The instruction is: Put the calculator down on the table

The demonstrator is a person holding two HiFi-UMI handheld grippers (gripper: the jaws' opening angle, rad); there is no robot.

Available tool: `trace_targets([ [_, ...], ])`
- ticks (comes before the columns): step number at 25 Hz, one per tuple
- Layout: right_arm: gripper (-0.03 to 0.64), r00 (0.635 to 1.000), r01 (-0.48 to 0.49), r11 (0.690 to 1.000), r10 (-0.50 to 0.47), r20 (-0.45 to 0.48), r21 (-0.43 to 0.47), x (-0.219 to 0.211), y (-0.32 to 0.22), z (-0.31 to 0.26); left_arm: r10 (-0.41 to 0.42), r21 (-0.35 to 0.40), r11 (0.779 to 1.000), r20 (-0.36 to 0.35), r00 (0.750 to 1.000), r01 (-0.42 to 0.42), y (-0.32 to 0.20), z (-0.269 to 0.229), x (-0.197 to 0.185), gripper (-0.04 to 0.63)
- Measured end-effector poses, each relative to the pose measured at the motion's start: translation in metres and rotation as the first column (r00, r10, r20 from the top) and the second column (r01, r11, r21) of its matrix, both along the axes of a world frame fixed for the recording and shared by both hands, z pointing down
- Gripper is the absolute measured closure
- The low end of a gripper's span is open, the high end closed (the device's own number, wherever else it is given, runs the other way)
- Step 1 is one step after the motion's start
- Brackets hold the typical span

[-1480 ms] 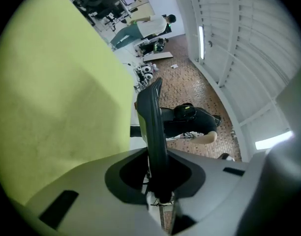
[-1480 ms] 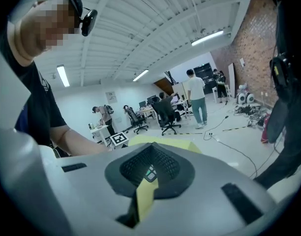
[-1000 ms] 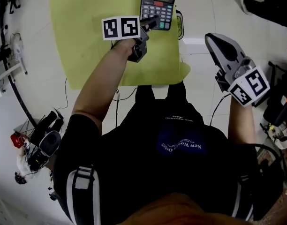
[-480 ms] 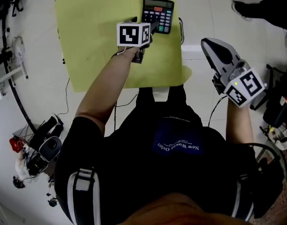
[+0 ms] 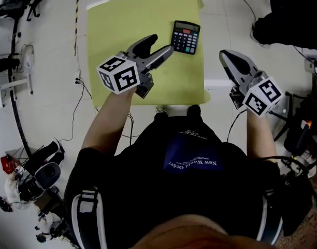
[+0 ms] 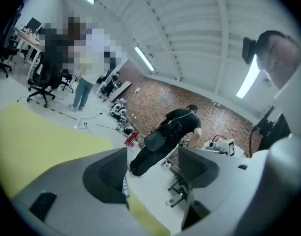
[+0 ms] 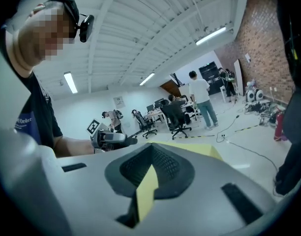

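Observation:
The black calculator (image 5: 186, 36) lies flat on the yellow table (image 5: 127, 30), near its right edge, keys up. My left gripper (image 5: 159, 44) hovers just left of it, raised off the table and not touching it. Its jaws have just opened and stand wide apart with nothing between them (image 6: 153, 167). My right gripper (image 5: 228, 57) is held off the table's right side over the floor. Its jaws are shut and empty (image 7: 149, 168). The left gripper (image 7: 111, 137) also shows in the right gripper view, above the yellow table (image 7: 204, 149).
White floor surrounds the table, with cables (image 5: 81, 82) along the left side. Equipment (image 5: 29, 170) stands at the lower left and dark gear (image 5: 288, 19) at the upper right. A person (image 6: 172, 127) bends over beyond the table; office chairs (image 7: 180, 124) and other people stand further off.
The left gripper let go of the calculator, opened wide, then rose and drew back toward me. The calculator stays flat on the table. The right gripper rose a little.

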State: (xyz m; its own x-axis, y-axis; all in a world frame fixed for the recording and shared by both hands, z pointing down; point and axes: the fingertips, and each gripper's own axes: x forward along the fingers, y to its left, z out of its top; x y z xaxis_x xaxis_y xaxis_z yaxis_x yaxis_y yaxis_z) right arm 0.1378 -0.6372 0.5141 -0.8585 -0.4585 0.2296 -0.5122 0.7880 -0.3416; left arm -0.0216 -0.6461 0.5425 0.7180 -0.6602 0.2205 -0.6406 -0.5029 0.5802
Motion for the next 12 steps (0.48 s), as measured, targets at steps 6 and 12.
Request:
trace_targets([
  [6, 0.629, 1.0, -0.005, 0.988, 0.004, 0.009, 0.154, -0.044, 0.04, -0.109, -0.075, 0.183, 0.978, -0.113, 0.991, 0.095, 0.078, -0.134, -0.088, 0.539],
  [12, 0.629, 0.997, -0.044, 0.979, 0.03, 0.072, 0.197, -0.083, 0.075, -0.156, -0.053, 0.275, 0.958, -0.123, 0.991, 0.086, 0.149, -0.178, -0.149, 0.588],
])
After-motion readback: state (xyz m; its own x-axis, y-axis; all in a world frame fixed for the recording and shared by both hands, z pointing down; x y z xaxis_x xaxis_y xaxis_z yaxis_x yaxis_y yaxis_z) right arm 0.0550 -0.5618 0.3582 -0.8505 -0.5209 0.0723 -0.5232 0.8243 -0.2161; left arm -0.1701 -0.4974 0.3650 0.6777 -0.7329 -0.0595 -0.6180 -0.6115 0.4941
